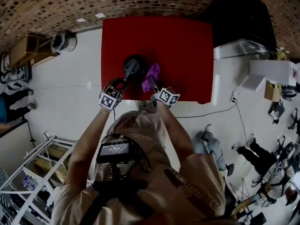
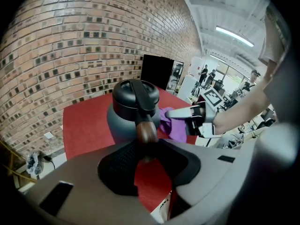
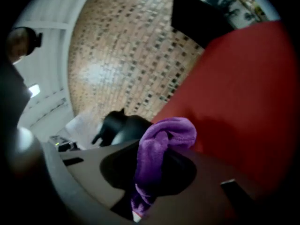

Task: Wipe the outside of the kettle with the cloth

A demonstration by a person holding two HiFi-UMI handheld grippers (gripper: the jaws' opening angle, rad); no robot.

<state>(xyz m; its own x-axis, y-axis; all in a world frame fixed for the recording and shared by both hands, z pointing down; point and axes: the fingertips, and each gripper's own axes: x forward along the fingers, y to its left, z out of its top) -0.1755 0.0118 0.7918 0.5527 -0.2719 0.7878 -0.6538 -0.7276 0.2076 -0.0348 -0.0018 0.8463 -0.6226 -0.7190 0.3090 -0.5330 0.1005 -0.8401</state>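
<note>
Kettle point(image 1: 133, 67) stands by the surface's point(image 1: 187, 46) front edge, its handle point(image 2: 146, 132) clamped in the left gripper point(image 2: 147, 146). The right gripper point(image 3: 154, 172) pinches the cloth point(image 3: 165, 134) just beside it, ready to wipe. Next, press and rub its side.

Our head view steeply down over the red table point(image 1: 187, 55); our 2 gripper views close, kettle point(image 2: 118, 124) shared.

The kettle point(image 2: 119, 125) has a smooth, matt dark-grey body, its handle point(image 2: 146, 132) ending in glossy brown wood (or so it looks). The cloth point(image 3: 161, 142) is fluffy purple pile. The table point(image 2: 89, 125) is matt red, the wall point(image 2: 84, 41) rough brick, the floor point(image 1: 70, 88) glossy white.
</note>
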